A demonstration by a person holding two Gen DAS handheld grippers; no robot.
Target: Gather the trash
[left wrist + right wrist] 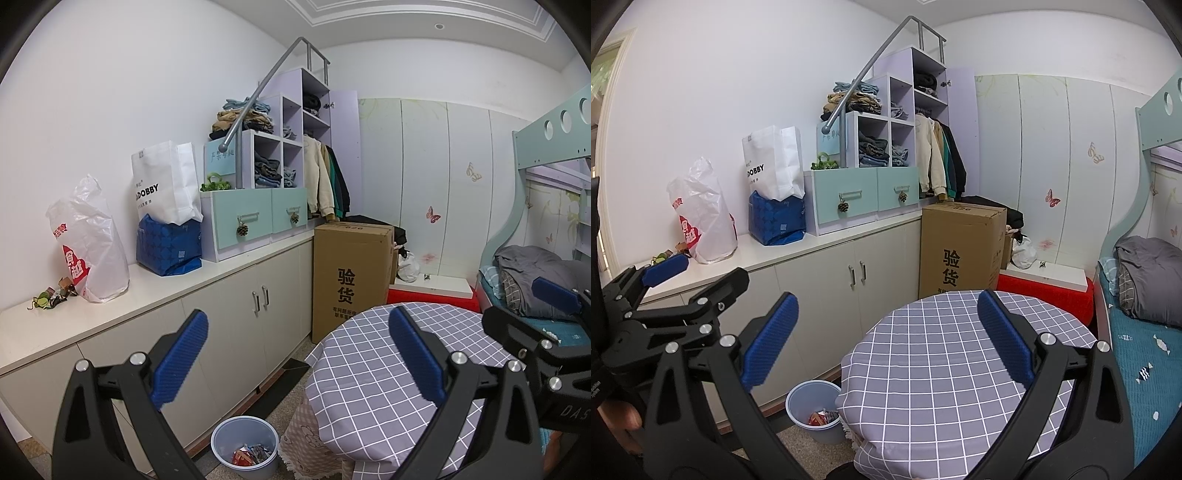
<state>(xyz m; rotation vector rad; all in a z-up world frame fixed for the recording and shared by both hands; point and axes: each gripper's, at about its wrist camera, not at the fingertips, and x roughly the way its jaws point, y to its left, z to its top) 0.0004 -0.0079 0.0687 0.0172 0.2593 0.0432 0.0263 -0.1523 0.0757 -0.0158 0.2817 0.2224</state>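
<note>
A small pile of wrappers and leafy scraps point(51, 295) lies on the white counter point(155, 291) at the far left, beside a white plastic bag point(92, 243); the pile also shows in the right wrist view point(666, 255). A light blue trash bin point(244, 446) stands on the floor by the round table and holds several wrappers; it also shows in the right wrist view point(812, 410). My left gripper point(299, 354) is open and empty, held above the floor between cabinet and table. My right gripper point(886, 336) is open and empty over the checked table's near edge.
A round table with a grey checked cloth point(373, 387) fills the front right. A tall cardboard box point(351, 280) stands against the cabinets. A white paper bag point(166, 184), a blue bag point(170, 247) and drawer units point(255, 221) sit on the counter. A bed point(1145, 332) is at the right.
</note>
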